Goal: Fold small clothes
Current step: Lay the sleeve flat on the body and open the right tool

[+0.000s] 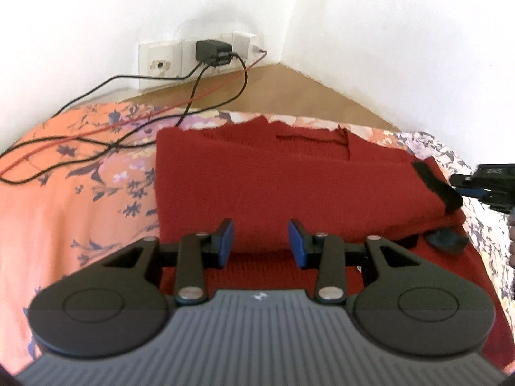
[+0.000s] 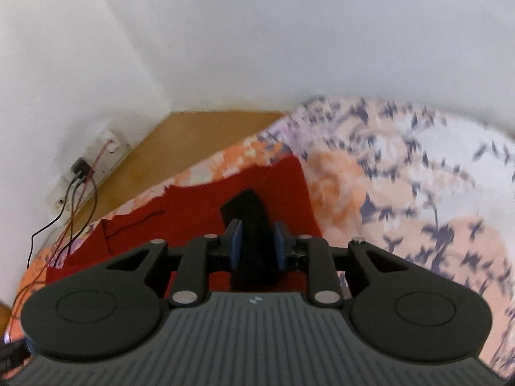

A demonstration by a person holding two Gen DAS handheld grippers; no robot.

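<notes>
A red knitted garment [image 1: 257,177] lies partly folded on a floral bedsheet [image 1: 64,193]. My left gripper [image 1: 261,241] hangs open over its near edge, with red fabric showing between the blue pads [image 1: 227,241] but not pinched. In the right wrist view, my right gripper [image 2: 257,246] is shut on the garment's black cuff [image 2: 248,206], which sticks out ahead of the fingers over the red garment [image 2: 193,206]. The left wrist view shows the same black cuff [image 1: 434,186] at the garment's right side, with the right gripper [image 1: 482,186] coming in from the right edge.
Black and red cables [image 1: 80,148] trail across the sheet's far left to a charger [image 1: 212,50] in the wall sockets [image 1: 161,64]. A brown wooden strip [image 1: 289,93] runs between the bed and the white corner walls. The floral sheet [image 2: 418,209] spreads to the right.
</notes>
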